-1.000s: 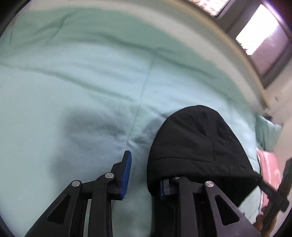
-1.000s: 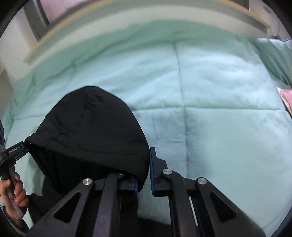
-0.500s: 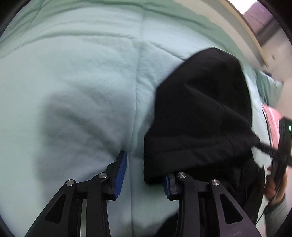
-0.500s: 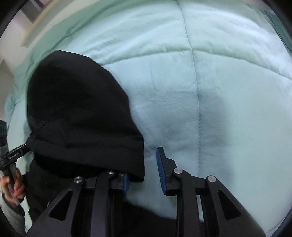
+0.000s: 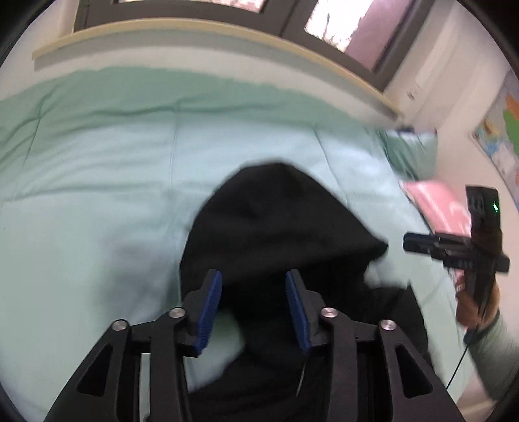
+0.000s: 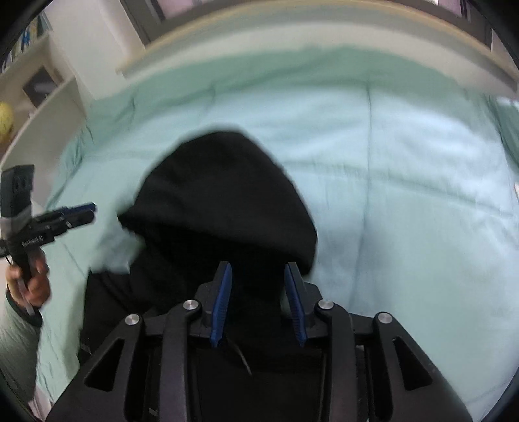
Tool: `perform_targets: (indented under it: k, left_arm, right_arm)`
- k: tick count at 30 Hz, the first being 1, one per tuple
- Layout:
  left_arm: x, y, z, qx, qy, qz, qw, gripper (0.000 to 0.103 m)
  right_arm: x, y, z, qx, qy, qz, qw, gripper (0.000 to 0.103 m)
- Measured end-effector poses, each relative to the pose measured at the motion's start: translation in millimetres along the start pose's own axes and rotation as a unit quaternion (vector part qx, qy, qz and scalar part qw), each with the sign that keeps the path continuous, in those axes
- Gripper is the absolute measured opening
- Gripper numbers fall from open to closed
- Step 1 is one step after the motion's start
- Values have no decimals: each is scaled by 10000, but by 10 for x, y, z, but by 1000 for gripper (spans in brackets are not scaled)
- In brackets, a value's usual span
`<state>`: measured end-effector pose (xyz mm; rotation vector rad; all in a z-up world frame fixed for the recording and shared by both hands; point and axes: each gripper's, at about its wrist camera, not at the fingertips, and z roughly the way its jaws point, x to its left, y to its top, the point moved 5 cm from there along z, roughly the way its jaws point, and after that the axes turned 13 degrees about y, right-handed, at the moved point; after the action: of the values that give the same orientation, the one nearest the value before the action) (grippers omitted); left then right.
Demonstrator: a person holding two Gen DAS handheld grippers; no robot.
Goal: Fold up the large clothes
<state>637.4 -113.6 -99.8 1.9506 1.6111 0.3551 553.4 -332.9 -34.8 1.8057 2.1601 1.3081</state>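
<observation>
A black hooded garment (image 5: 279,227) lies on the mint green bed quilt (image 5: 97,181), hood pointing away from me. It also shows in the right wrist view (image 6: 223,201). My left gripper (image 5: 253,306) is open and empty, hovering over the hood's lower left part. My right gripper (image 6: 258,300) is open and empty over the hood's lower right part. The right gripper also shows at the right of the left wrist view (image 5: 412,245). The left gripper shows at the left of the right wrist view (image 6: 89,212). The garment's body is hidden under the grippers.
A pink pillow (image 5: 434,204) and a green pillow (image 5: 412,152) lie at the bed's right end. A wooden ledge (image 5: 194,29) and windows run along the far side. White shelves (image 6: 42,97) stand beyond the bed's left end.
Both grippers have let go of the hood's edges and pulled up and back. The hood now lies flat on the quilt, and both views tilted up toward the windows.
</observation>
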Motion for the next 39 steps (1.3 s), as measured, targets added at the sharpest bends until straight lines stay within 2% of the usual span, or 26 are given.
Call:
perform_targets:
  k: [2,4,7,10,14,17,18,20,22,24,25,27,29,32,35,38,39]
  left_arm:
    - [-13,114,232,89,-12,-206,9997,47]
    - [-6,100,577,417,-64,-405,9983,47]
    - [51,-142,885,805,115,-384,9959,47]
    - [125,-366,1221,1162,195,-419,9922,47]
    - [134,-399,1291,1231,200,-478,9910,47]
    - [44,-343,1131,1085,387,-92,9933,47]
    - [13,-308,1040,1012,414,34,9940,47]
    - [-54,-227,828,813,277,221,9961,47]
    - [-125,-91,634,620,67,351,9974,48]
    - [-162,88,534,513,-34,421,9978,61]
    - [-166,200,529,458,-60,439,9980,69]
    - [-157,379,595,400,-11,480,9980,70]
    - [-83,466,782,565,-55,406,9976,70]
    - [39,477,1099,906,-406,113,9950,70]
    - [117,344,1474,1301,-691,-110,9890,70]
    - [137,301,1610,1269,-826,-176,9883,70]
    - [145,313,1611,1217,-892,-206,9883,66]
  right_arm:
    - [16,111,144,21,132,60,9999,49]
    - [-66,130,428,232,140,132,9995,49]
    - [-285,-82,950,793,-55,200,9966,49]
    - [-447,-293,1283,1063,-41,390,9936,48]
    - [-497,-312,1306,972,15,602,9934,45]
    - [-396,-237,1135,993,-65,410,9942,46]
    - [-334,-188,1027,956,-23,312,9949,49]
    - [-237,-72,837,796,137,181,9966,51]
    - [-144,129,640,547,262,19,9982,60]
    - [-101,293,571,415,337,-89,9985,80]
    - [-81,414,575,373,281,-223,9987,81]
    - [-100,573,689,452,125,-363,9982,81]
    - [-158,650,859,591,160,-311,9976,81]
    - [-269,711,1219,848,348,-167,9957,81]
    - [-430,698,1500,1057,525,-49,9930,81]
    - [-545,667,1722,1210,821,191,9891,81]
    - [-564,649,1770,1226,926,242,9878,73]
